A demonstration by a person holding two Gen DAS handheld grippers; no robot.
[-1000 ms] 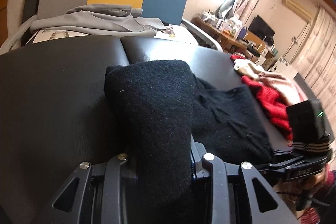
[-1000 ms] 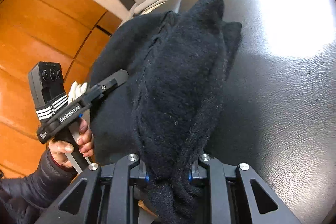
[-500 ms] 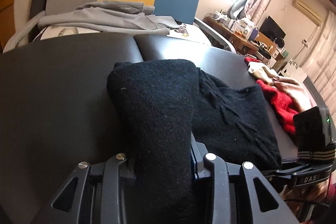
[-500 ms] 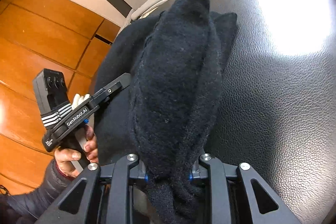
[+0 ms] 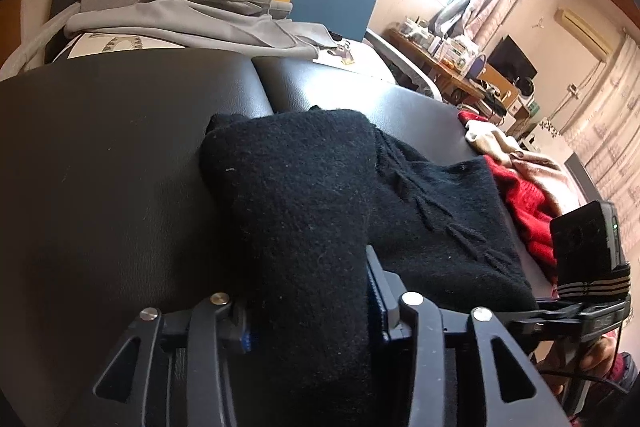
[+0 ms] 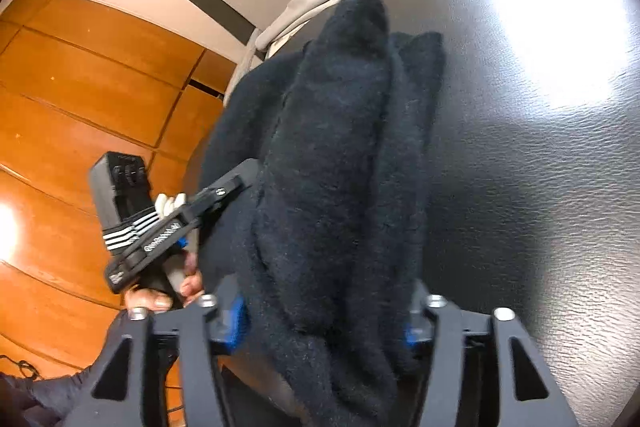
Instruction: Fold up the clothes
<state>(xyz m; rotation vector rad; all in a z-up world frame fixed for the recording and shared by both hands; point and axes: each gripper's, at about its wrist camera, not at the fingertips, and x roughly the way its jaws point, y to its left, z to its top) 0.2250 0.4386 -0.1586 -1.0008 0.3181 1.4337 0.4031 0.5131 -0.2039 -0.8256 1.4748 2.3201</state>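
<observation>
On a black couch, left gripper clamped on one black sweater, right gripper spread wider, fabric between its fingers, one grey garment behind.

black sweater hides left claw fingertips
</observation>
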